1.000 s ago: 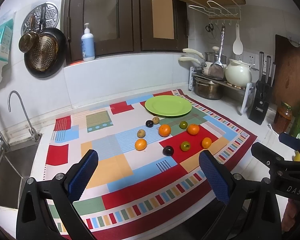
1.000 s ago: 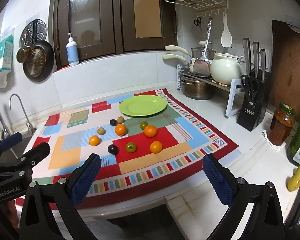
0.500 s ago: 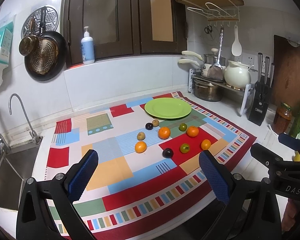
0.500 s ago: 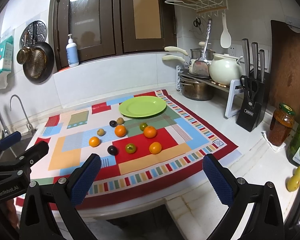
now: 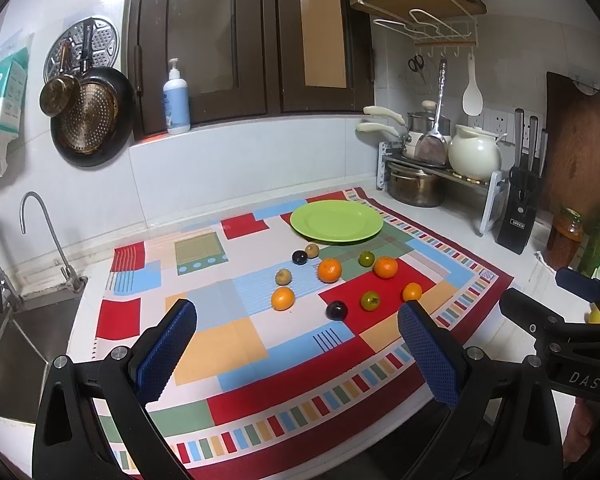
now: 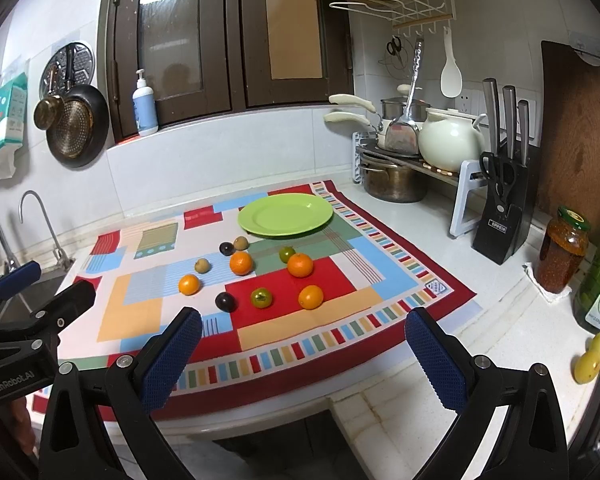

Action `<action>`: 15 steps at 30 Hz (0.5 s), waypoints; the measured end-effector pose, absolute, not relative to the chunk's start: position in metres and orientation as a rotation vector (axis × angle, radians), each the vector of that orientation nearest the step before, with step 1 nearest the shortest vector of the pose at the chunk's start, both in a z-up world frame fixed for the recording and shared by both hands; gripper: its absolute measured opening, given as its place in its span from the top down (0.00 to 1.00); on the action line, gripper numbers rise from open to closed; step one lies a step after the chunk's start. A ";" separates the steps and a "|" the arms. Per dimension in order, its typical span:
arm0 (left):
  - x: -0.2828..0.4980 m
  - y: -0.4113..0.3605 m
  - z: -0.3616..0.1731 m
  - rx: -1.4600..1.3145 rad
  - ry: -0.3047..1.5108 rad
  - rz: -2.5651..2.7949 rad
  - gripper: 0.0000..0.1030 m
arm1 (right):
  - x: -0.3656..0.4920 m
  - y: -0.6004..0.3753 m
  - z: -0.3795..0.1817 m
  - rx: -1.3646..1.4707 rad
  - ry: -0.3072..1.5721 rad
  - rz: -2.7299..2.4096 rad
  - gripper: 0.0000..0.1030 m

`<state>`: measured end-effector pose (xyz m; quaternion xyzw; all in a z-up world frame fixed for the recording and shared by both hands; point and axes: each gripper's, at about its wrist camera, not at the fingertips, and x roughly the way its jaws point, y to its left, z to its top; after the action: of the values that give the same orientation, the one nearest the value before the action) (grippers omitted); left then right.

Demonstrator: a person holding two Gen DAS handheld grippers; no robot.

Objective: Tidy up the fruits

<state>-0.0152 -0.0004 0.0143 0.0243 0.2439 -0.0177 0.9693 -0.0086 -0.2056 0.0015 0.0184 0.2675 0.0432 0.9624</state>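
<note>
The left gripper (image 5: 296, 332) hangs above the near edge of the mat (image 5: 228, 344); its jaws are spread wide and hold nothing; the blue pads (image 5: 166, 350) stand well apart. The right gripper (image 6: 302, 340) is in the same condition, jaws spread and empty, above the front edge of the counter (image 6: 440, 232); it is seen also at the right border of the left view, and the left gripper shows at the left border of the right view.

The fruits lie loose on the mat, all in front of the green plate (image 6: 285, 215), which stands at the far part of the mat and carries nothing. Nearest the plate are a dark plum (image 6: 226, 248) and a brown kiwi (image 6: 241, 243), just beside each other; a little nearer lie a second kiwi (image 6: 202, 265), an orange (image 6: 241, 263), a green tomato (image 6: 287, 254) and a second orange (image 6: 300, 265); in the front row lie a small orange (image 6: 189, 284), a second plum (image 6: 224, 301), a second green tomato (image 6: 261, 297) and a fourth orange (image 6: 311, 297). No fruit touches a gripper.

At the left of the mat is a sink (image 5: 4, 344) with a tap (image 5: 40, 224); at the right stand a pot rack (image 6: 404, 164), a knife block (image 6: 500, 208) and a jar (image 6: 562, 256); two yellow fruits (image 6: 592, 356) lie at the far right of the counter.
</note>
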 end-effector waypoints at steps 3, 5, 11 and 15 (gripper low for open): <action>-0.016 0.000 0.015 0.050 0.488 -0.037 0.00 | -0.009 -0.206 0.002 0.037 0.542 0.087 0.01; -0.015 0.001 0.015 0.049 0.486 -0.038 0.01 | -0.009 -0.206 0.002 0.038 0.542 0.088 0.01; -0.015 0.000 0.015 0.048 0.484 -0.041 0.00 | -0.009 -0.205 0.002 0.039 0.541 0.088 0.01; -0.016 0.000 0.015 0.047 0.483 -0.043 0.00 | -0.009 -0.205 0.001 0.038 0.542 0.088 0.01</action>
<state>-0.0160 -0.0003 0.0148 0.0235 0.2389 -0.0213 0.9705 -0.0086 -0.2054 0.0015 0.0188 0.2674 0.0432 0.9624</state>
